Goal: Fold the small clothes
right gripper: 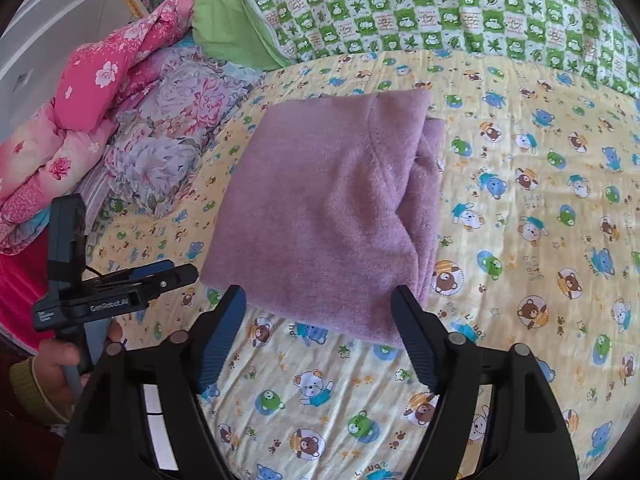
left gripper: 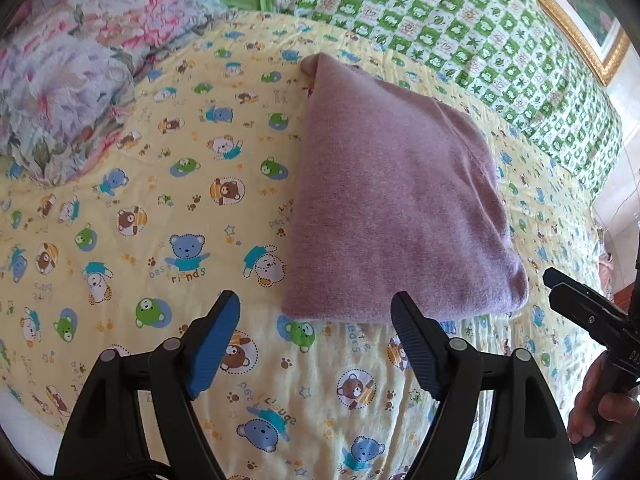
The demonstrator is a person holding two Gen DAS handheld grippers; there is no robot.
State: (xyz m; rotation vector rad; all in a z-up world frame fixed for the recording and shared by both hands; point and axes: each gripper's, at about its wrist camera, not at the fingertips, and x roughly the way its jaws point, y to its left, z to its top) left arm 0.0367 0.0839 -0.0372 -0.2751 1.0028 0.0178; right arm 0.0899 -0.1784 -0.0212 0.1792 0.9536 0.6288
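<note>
A folded purple garment (left gripper: 396,200) is seen on the bear-print bed sheet (left gripper: 160,200), both tongs, left (left gripper: 316,320) and right (right gripper: 320,312), spread wide, empty; stray edges are best squared before release

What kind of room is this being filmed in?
Most likely a bedroom at home. The purple garment lies folded on a yellow bear-print sheet spread over a bed, with a green checked quilt behind it and floral bedding bundled at one side.
</note>
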